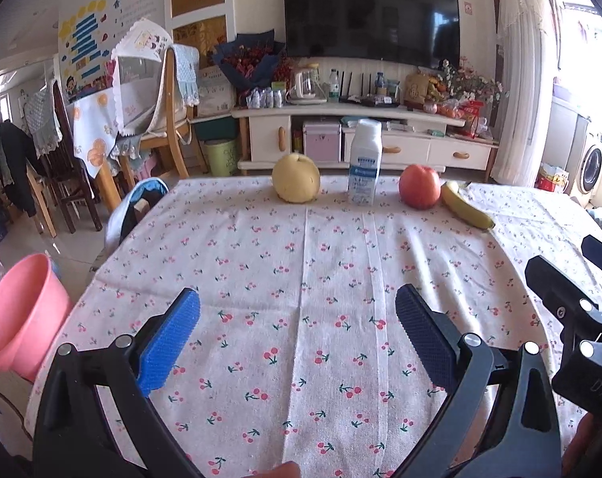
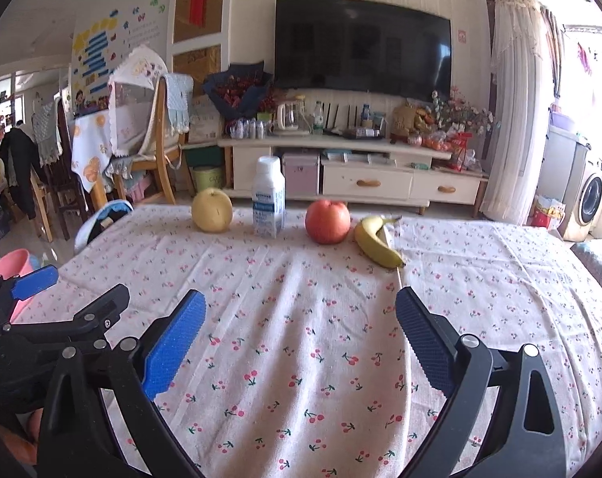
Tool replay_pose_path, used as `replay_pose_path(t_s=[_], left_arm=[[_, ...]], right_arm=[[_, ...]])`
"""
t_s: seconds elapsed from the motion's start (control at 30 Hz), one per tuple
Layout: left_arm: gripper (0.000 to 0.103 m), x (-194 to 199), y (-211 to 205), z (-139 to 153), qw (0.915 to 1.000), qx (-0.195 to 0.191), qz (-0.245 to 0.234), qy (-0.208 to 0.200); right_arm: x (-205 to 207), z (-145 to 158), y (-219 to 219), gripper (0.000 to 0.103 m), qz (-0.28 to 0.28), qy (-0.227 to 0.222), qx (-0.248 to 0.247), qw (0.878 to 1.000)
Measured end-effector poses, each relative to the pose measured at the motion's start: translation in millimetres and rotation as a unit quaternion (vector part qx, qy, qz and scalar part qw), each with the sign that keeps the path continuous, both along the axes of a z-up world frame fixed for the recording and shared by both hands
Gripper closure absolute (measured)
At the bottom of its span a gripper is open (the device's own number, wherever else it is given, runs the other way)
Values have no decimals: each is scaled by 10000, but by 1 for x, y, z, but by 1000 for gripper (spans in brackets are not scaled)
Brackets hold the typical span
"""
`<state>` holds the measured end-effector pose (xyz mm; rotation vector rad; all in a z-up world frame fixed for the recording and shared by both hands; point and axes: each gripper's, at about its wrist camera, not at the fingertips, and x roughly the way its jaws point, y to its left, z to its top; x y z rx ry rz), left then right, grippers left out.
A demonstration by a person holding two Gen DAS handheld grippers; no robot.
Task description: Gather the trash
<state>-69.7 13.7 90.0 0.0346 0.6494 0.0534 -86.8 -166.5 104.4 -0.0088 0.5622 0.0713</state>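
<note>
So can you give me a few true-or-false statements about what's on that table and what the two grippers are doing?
1. The bottle stands upright between the pear and the apple. True.
2. The banana lies left of the pear. False: it lies right of the apple.
3. The left gripper is shut on the bottle. False: it is open and holds nothing.
4. The right gripper is open over the tablecloth. True.
5. A pink bin sits beside the table, on the left. True.

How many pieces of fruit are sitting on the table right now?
3, in a row at the far edge: a yellow pear left of the milk bottle, a red apple to its right, and a banana rightmost.
</note>
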Motion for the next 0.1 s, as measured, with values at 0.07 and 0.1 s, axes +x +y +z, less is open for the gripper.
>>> replay_pose_path(t_s=[0.07,0.1], left_arm=[[4,17,-3,-22,9993,-26,38,368],[4,23,-4,-32,9986,-40,57,522]], right_arm=[[14,-14,-3,8,-48,234,-16,9997],[14,-14,-3,8,-48,234,-16,9997]])
